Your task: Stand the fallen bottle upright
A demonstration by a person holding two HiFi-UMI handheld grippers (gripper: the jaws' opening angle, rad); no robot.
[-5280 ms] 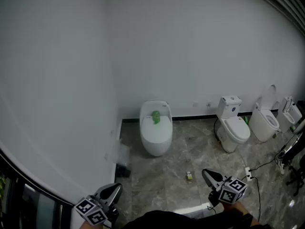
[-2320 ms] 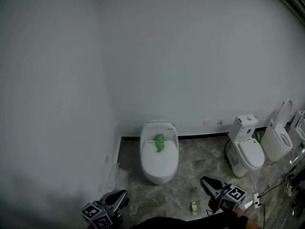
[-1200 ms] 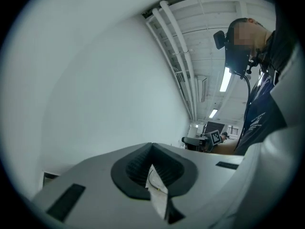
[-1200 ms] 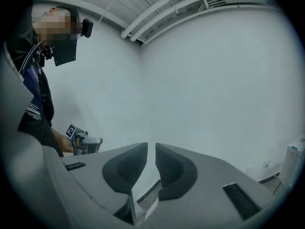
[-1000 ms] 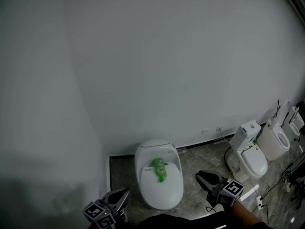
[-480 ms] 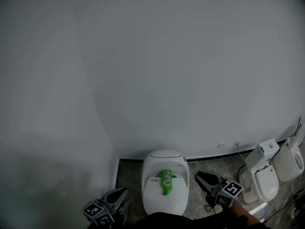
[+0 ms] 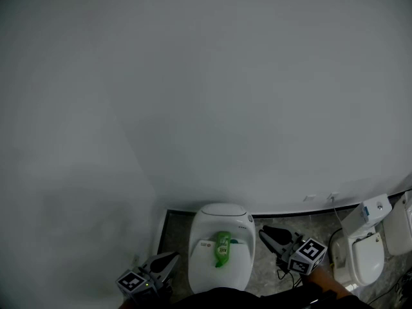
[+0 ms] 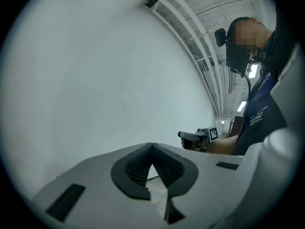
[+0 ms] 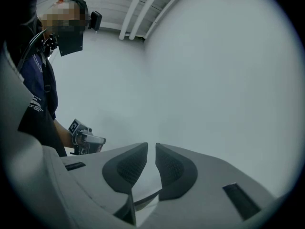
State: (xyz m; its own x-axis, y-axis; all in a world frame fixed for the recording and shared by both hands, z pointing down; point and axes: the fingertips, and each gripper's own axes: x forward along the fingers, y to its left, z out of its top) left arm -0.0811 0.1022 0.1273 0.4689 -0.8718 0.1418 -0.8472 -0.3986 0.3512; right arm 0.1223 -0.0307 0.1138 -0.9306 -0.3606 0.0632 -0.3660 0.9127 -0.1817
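The green bottle (image 7: 222, 248) lies toppled mid-lid on the toilet (image 7: 212, 220), flanked for a reach by 2 empty claws: left gripper (image 7: 170, 258) clenched, right gripper (image 7: 263, 232) slightly parted.

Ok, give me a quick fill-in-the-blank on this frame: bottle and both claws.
The bottle lying on the white toilet is ____ in colour.
In the head view it lies ____ the left claw and the right claw.
The left claw is ____, its tips touching.
The right claw's jaws stand slightly apart, holding ____.
Missing words: green; between; shut; nothing.
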